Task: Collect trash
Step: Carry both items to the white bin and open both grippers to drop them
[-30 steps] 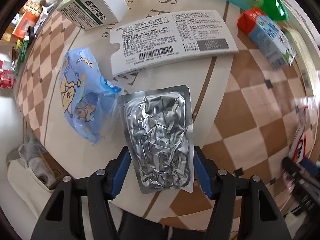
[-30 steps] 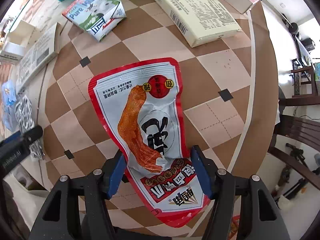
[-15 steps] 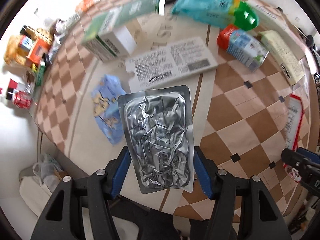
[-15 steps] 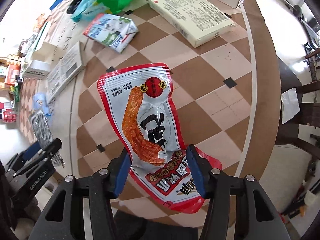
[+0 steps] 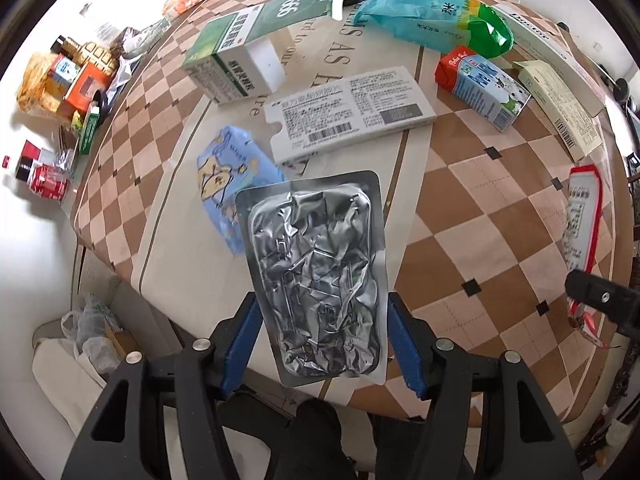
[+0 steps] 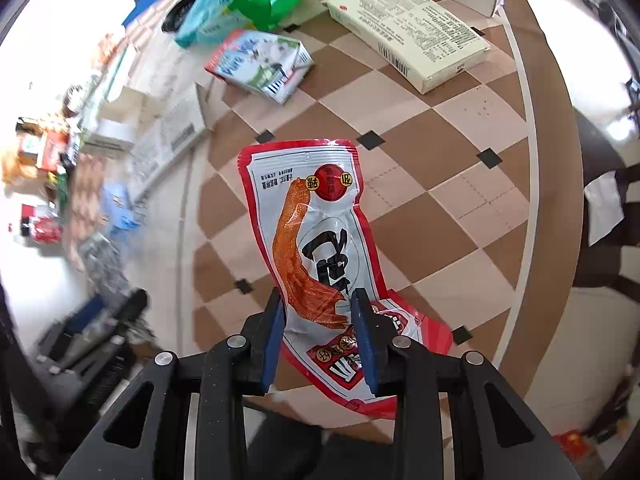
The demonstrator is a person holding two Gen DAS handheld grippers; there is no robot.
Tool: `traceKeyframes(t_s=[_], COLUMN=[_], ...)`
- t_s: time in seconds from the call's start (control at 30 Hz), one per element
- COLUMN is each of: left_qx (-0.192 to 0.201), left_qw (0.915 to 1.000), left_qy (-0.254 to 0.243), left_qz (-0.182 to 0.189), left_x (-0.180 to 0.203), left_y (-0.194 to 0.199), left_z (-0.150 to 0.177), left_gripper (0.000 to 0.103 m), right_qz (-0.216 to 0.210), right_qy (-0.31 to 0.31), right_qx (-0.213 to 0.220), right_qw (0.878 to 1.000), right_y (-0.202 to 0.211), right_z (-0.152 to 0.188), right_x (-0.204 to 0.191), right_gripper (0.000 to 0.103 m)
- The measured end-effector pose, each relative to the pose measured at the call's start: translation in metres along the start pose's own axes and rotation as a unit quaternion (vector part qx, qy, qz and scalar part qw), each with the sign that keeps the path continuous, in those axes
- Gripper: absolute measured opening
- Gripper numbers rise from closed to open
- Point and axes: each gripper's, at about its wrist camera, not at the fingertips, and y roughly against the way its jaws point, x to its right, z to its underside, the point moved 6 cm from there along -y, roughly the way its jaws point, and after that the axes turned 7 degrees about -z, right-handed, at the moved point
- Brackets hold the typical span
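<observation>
The left gripper [image 5: 318, 336] is clamping a crumpled silver foil pouch [image 5: 316, 276], long axis pointing away over the checkered tabletop's [image 5: 480, 216] near edge. The right gripper [image 6: 318, 324] is pinching a red-and-white snack packet [image 6: 320, 256], lengthwise forward, above the near right edge.

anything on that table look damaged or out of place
The red and blue milk carton is crushed and lies on its side on the checkered table. The green and white medicine box lies open-ended nearby. The crumpled silver foil pouch in the left gripper is badly creased.
</observation>
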Motion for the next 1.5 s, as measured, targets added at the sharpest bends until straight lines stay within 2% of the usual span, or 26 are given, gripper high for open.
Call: traceKeyframes(t_s=[0.13, 0.27, 0.47, 0.63, 0.73, 0.83, 0.97, 1.07, 1.23, 1.37, 1.5], left_qx=[0.011, 0.026, 0.03, -0.004, -0.038, -0.082, -0.126, -0.145, -0.151, -0.158, -0.166], left_qw=[0.9999, 0.9995, 0.999, 0.9975, 0.9952, 0.9904, 0.9811, 0.9749, 0.9704, 0.9681, 0.9664], left_qy=[0.009, 0.017, 0.028, 0.043, 0.042, 0.043, 0.056, 0.061, 0.051, 0.029, 0.018], left_qz=[-0.004, -0.001, 0.015, 0.056, 0.08, 0.102, 0.136, 0.158, 0.181, 0.192, 0.196], left_x=[-0.012, -0.037, -0.085, -0.118, -0.123, -0.116, -0.097, -0.079, -0.044, -0.018, -0.001], left_y=[0.009, 0.02, 0.029, 0.003, -0.032, -0.086, -0.158, -0.213, -0.29, -0.342, -0.377], left_z=[0.007, 0.02, 0.069, 0.131, 0.169, 0.201, 0.219, 0.22, 0.206, 0.198, 0.199], left_gripper=[0.059, 0.059, 0.059, 0.059, 0.059, 0.059, 0.059, 0.059, 0.059, 0.059, 0.06], right_qz=[-0.019, -0.036, -0.071, -0.075, -0.07, -0.062, -0.046, -0.036, -0.028, -0.02, -0.016], right_qy=[0.005, 0.026, 0.043, 0.052, 0.045, 0.027, -0.004, -0.03, -0.057, -0.059, -0.059], right_qx=[0.004, 0.007, 0.009, -0.008, -0.025, -0.052, -0.093, -0.116, -0.124, -0.116, -0.122], right_qw=[1.0, 0.999, 0.997, 0.996, 0.996, 0.996, 0.995, 0.992, 0.99, 0.991, 0.991], right_y=[0.005, 0.015, 0.025, 0.004, -0.022, -0.059, -0.122, -0.177, -0.26, -0.327, -0.375], right_z=[0.0, 0.019, 0.08, 0.151, 0.196, 0.241, 0.288, 0.308, 0.302, 0.272, 0.244], right_x=[-0.015, -0.038, -0.076, -0.091, -0.089, -0.078, -0.052, -0.027, 0.012, 0.04, 0.07], right_gripper=[0.035, 0.035, 0.035, 0.035, 0.035, 0.035, 0.035, 0.035, 0.035, 0.035, 0.035])
